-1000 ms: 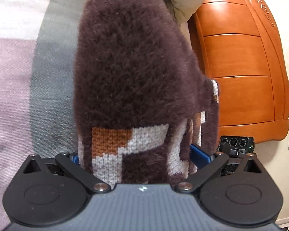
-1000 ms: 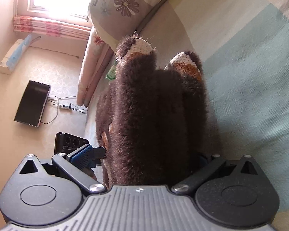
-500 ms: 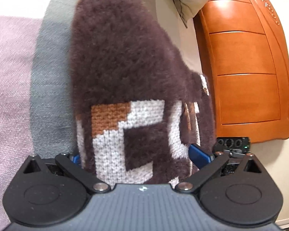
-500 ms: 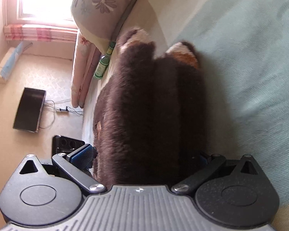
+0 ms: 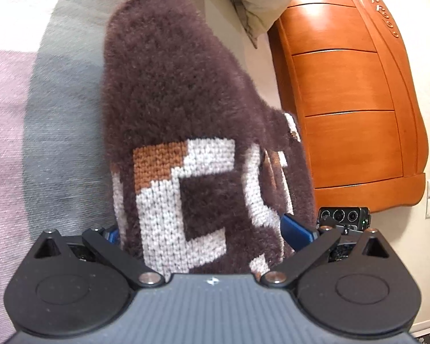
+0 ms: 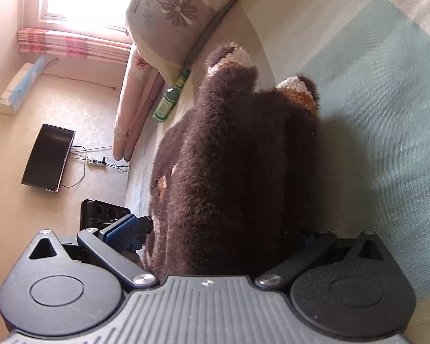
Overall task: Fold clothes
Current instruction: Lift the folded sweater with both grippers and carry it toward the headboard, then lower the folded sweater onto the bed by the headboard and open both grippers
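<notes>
Brown fuzzy sweater (image 5: 183, 91) hangs bunched over the bed (image 6: 372, 91), pinched by left gripper (image 5: 203, 229) and right gripper (image 6: 218, 238); seemingly mid-fold; next, lay it flat.

Our left gripper (image 5: 203, 229) has a grey ribbed block at the bottom with a tiny white mark in its middle. On each side of that mark we see a big round black plate with a circle pressed into it. Two black bars run up from shiny silver screws beside the mark, and blue pads (image 5: 296, 230) sit at their far ends.

Our right gripper (image 6: 215, 229) looks the same: a grey ribbed block, a small white mark, round black plates, silver screws and a ridged blue pad (image 6: 120, 229) left of the mark.
</notes>
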